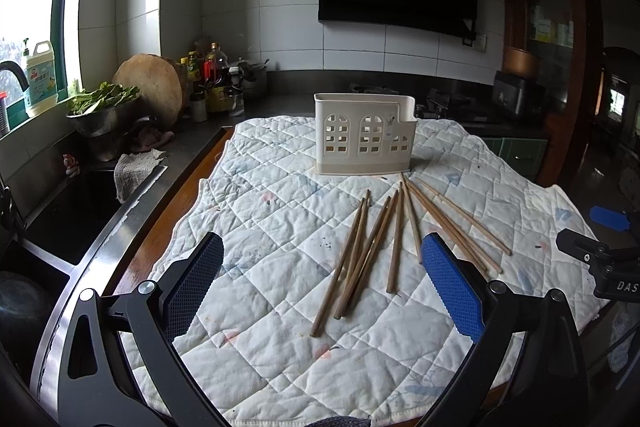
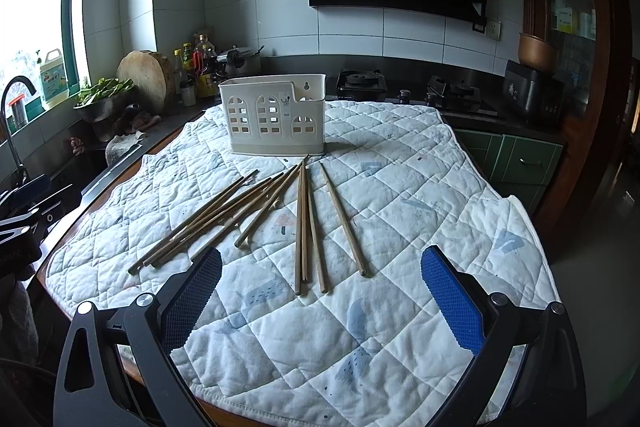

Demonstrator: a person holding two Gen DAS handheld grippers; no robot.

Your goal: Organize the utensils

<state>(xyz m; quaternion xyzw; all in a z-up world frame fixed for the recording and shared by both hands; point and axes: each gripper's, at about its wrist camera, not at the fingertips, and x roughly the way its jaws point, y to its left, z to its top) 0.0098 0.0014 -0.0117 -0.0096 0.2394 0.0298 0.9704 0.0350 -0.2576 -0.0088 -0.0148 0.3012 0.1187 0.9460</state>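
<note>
Start of task: chopsticks (image 2: 280, 211) lie loose on the quilt (image 2: 400, 187) just in front of the empty holder (image 2: 272, 119). Left gripper (image 1: 322, 283) and right gripper (image 2: 320, 291) hover wide open, holding nothing. Next, likely: close on one chopstick, then lift it into the holder.

Wooden chopsticks (image 2: 304, 223); quilted cloth (image 2: 400, 187); seemingly plastic holder (image 2: 272, 119)

Bare quilt (image 2: 400, 187) right of chopsticks (image 2: 304, 223)

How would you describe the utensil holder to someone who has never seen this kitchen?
A white quilted cloth covers the table. At its far end, beyond the loose wooden chopsticks, stands the utensil holder. It is the only upright thing on the cloth: a cream plastic box with arched window cut-outs.
</note>
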